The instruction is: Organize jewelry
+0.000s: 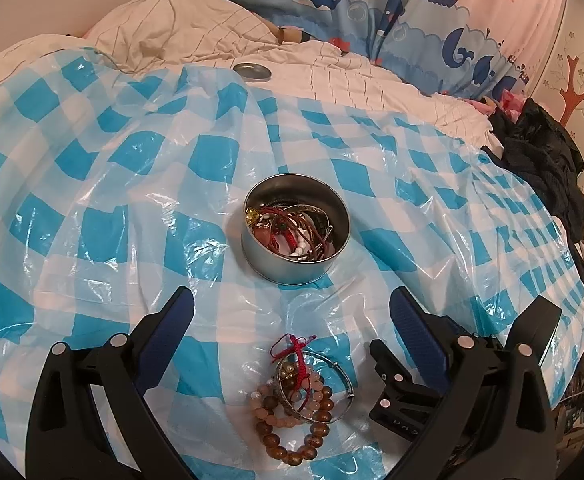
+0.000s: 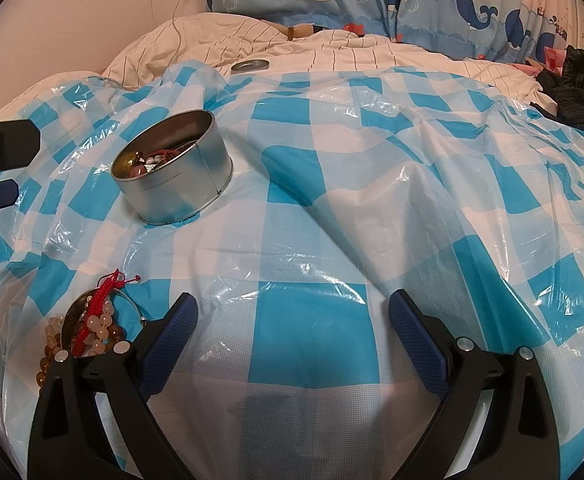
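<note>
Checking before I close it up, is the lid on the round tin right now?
No, the tin is open and its lid lies apart.

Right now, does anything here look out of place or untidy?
Yes. A heap of bracelets lies tangled on the checked plastic sheet, outside the open tin that holds the other jewelry. The tin's lid sits far away on the bedding.

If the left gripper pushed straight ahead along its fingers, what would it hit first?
Probably the round metal tin, centered ahead of the open left gripper. The bracelet pile lies below, between the fingers; depth is uncertain.
</note>
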`<state>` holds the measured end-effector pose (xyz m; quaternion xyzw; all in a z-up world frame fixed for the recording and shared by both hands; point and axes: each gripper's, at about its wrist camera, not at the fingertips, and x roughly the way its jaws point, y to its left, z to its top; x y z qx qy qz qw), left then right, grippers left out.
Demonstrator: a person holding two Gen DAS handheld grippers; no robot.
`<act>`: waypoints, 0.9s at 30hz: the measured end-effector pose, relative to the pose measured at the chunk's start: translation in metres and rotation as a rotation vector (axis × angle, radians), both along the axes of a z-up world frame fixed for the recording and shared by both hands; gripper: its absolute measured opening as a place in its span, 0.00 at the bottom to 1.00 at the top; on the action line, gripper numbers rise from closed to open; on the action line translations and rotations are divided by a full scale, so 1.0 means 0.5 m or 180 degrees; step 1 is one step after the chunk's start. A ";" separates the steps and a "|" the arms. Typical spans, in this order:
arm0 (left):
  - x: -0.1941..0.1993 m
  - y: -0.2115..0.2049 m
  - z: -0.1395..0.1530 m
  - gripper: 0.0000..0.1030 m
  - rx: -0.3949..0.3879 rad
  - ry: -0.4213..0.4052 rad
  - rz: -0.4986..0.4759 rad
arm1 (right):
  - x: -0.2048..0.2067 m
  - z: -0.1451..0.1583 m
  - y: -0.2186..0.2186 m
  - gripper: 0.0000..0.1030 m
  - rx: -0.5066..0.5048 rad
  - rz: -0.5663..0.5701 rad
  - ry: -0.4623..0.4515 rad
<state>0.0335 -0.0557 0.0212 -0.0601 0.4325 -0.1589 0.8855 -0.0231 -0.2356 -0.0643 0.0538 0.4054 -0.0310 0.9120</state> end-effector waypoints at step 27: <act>0.005 -0.005 -0.003 0.92 0.0075 0.0029 -0.0032 | 0.003 0.001 0.002 0.90 -0.0011 0.0003 0.0010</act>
